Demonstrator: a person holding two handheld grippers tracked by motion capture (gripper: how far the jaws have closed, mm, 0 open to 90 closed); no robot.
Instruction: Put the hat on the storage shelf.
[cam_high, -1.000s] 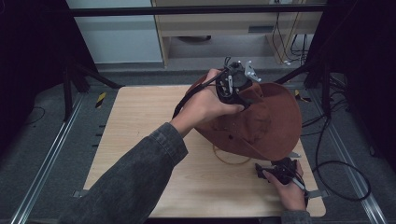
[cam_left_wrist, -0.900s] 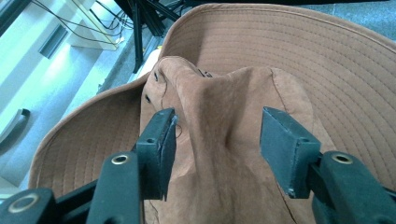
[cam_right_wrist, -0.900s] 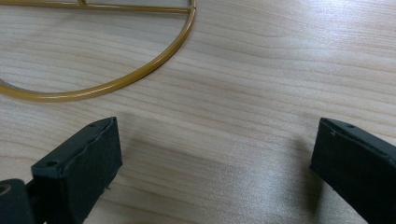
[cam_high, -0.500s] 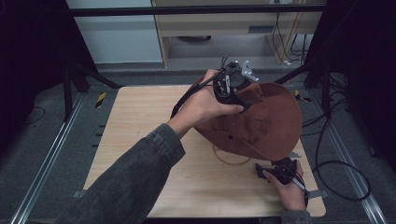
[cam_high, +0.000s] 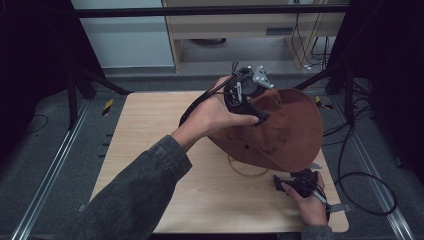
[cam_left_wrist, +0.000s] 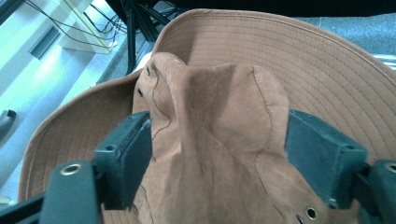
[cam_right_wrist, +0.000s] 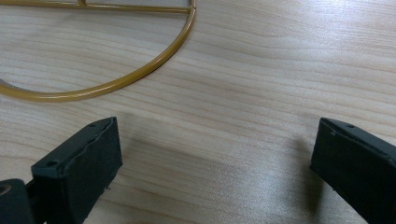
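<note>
We had the left gripper (cam_left_wrist: 217, 154) clamped on the crown of the brown suede hat (cam_high: 285, 132), jaws pinching the soft fabric from both sides, brim spread wide behind it. Hat sat tilted over the far right part of the counter (cam_high: 150, 140), w/ the left hand (cam_high: 215, 116) up at its top. A gold wire ring (cam_right_wrist: 107, 84) lay flat on the wood just below the hat. Our right gripper (cam_right_wrist: 212, 163) hung low near the counter's front right corner, jaws wide apart, nothing btwn them, ring just ahead.

Black tongs (cam_left_wrist: 217, 154) — brass screws, grey denim sleeve (cam_high: 135, 200).
</note>
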